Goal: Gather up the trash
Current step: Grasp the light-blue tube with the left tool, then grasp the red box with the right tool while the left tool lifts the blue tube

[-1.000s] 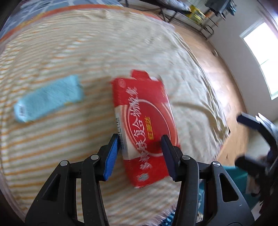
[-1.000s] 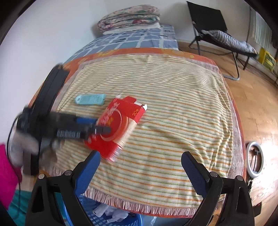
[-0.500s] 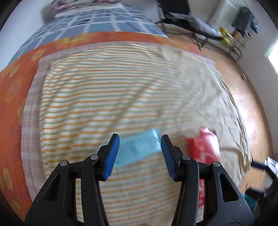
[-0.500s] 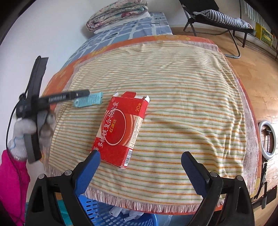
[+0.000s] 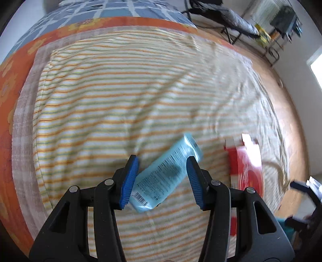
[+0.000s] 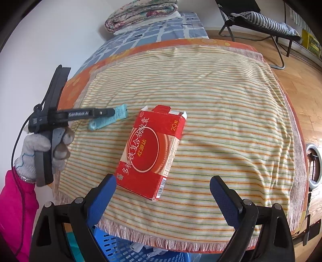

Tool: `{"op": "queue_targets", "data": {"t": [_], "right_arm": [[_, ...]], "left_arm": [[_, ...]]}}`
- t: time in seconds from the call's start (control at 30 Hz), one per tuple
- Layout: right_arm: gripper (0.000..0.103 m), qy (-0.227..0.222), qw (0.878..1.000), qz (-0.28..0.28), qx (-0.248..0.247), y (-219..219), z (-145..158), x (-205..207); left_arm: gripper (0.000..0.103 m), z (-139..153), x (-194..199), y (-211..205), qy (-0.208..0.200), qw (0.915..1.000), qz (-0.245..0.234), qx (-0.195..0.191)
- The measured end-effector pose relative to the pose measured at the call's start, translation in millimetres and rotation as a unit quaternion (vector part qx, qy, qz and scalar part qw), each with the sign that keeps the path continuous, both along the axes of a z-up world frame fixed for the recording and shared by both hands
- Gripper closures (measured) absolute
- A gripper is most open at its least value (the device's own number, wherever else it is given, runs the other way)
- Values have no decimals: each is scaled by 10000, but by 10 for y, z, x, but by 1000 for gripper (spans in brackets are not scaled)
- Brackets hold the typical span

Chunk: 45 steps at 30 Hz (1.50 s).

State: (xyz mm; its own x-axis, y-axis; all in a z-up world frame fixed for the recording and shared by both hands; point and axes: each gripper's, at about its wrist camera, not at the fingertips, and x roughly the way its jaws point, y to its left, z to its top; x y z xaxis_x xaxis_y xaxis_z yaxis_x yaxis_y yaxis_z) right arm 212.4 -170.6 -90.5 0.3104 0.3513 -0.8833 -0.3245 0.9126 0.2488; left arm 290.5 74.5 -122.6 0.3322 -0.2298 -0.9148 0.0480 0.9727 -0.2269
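A light blue packet (image 5: 167, 171) lies slanted on the striped blanket (image 5: 120, 100). It sits between the blue pads of my left gripper (image 5: 162, 181), which is open, and I see no squeeze on it. In the right wrist view the left gripper (image 6: 109, 112) hovers just over the light blue packet (image 6: 104, 123), held by a gloved hand (image 6: 40, 149). A red carton (image 6: 153, 149) with an open top flap lies flat to the right; it is blurred as the red carton (image 5: 247, 161). My right gripper (image 6: 161, 199) is open and empty above the blanket's near fringe.
A blue plastic basket (image 6: 112, 247) with crumpled scraps stands below the bed's near edge. A folded quilt (image 6: 140, 14) lies at the far end. On the wooden floor to the right stand a folding chair (image 6: 261, 18) and a ring light (image 6: 314, 161).
My left gripper has swung from over the red carton to the light blue packet, its jaws at the same width. The carton now lies flat. The right gripper has hardly moved.
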Motion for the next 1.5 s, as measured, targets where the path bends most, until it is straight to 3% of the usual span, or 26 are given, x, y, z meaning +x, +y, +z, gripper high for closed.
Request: {"op": "queue_targets", "data": {"t": [0.13, 0.27, 0.37, 0.47, 0.67, 1.1, 1.23, 1.5], "right_arm": [[8, 81, 9999, -64, -13, -2, -51, 25], [8, 206, 9997, -143, 13, -18, -115, 60], [8, 296, 9994, -187, -7, 11, -180, 109], [8, 362, 9992, -166, -40, 83, -233, 173], [7, 553, 9981, -244, -95, 264, -366, 337], [6, 377, 9959, -247, -782, 829, -558, 585], [5, 444, 9947, -274, -888, 868, -660, 645], [10, 392, 9940, -172, -1010, 872, -658, 634]], "left_arm": [[52, -30, -207, -180, 81, 9980, -431, 458], [52, -60, -321, -336, 17, 9932, -592, 1005], [52, -70, -367, -403, -34, 9912, -593, 1183], [60, -59, -434, -390, -64, 9907, -604, 1220], [64, -36, -587, -317, -93, 9907, -646, 1196], [64, -26, -867, -123, 7, 9932, -658, 962], [56, -39, -814, -168, -26, 9921, -591, 1109], [57, -52, -682, -239, -144, 9904, -477, 1287]]}}
